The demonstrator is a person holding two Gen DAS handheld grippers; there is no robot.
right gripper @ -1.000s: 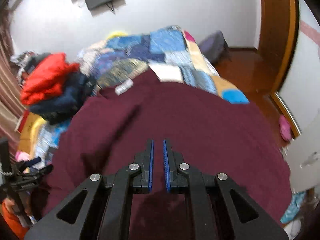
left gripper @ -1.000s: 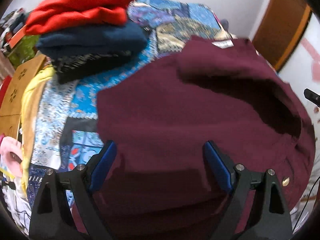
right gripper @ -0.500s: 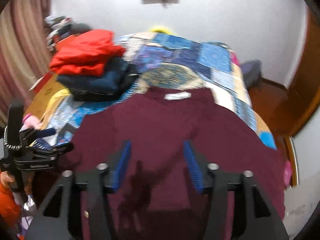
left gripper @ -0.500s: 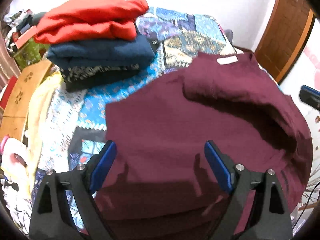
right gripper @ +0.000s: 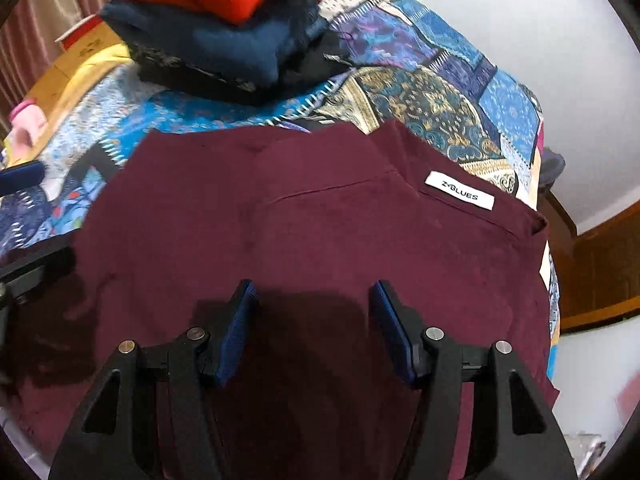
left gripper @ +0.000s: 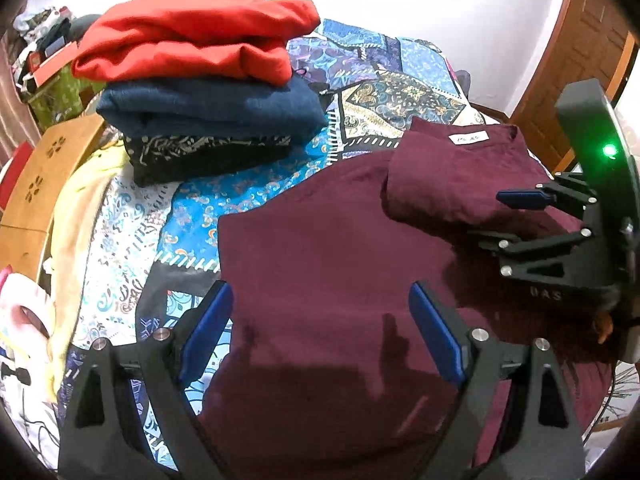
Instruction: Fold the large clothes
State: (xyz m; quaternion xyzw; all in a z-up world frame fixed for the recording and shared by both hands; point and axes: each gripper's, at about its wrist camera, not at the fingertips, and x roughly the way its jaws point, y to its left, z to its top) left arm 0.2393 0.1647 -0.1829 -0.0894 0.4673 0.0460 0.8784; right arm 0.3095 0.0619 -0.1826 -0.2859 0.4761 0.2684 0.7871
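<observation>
- Maroon garment (left gripper: 320, 248): spread flat on the patchwork bedspread (left gripper: 384, 80) of the bed, covering the near part of it. One portion is folded over onto the body near the neckline; the seam of that fold shows in the right wrist view (right gripper: 332, 188).
- White label (right gripper: 459, 190): at the neckline, on the garment's far edge; it faces up.
- Left gripper (left gripper: 320, 332): above the garment's near left part, pointing down at it. Its fingers (left gripper: 206, 332) stand wide apart, with nothing between them and no pad pressing on cloth.
- Right gripper (right gripper: 314, 328): above the middle of the garment, below the label. Its jaws have just been opening from closed and are now partly apart; only flat cloth lies under the gap, none is pinched. In the left wrist view it shows at the right edge over the folded portion (left gripper: 524, 200).
- Stack of folded clothes (left gripper: 200, 80): red on top, navy beneath, a dark patterned piece at the bottom; it sits on the bed's far left part, apart from the maroon garment.
- Yellow cloth (left gripper: 80, 220): along the bed's left edge.
</observation>
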